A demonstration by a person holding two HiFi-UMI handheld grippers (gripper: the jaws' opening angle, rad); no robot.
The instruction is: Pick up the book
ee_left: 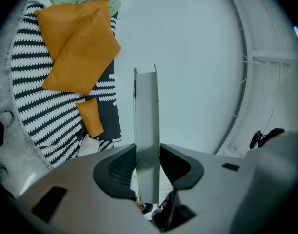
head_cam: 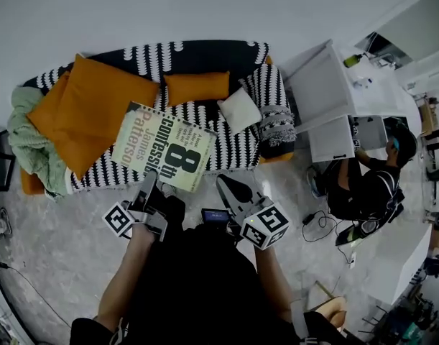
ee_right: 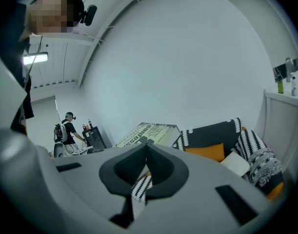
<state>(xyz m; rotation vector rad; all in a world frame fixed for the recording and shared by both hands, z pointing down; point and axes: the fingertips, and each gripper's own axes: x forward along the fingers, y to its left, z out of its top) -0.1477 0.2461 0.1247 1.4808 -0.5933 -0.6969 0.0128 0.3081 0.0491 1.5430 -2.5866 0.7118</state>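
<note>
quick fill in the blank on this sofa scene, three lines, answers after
1. The left gripper is clamped on the ____.
2. The right gripper, jaws together, holds ____.
3. The big cushions on the striped sofa are ____.

Missing words: book; nothing; orange

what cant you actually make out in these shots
- Head view: the book shows only its front cover. Its back faces down, and the left gripper covers its near edge.
- Left gripper view: the book is edge-on, so no print shows.
- Head view: the book hides the sofa seat beneath it.
- Right gripper view: the bottles are too small to read.
</note>
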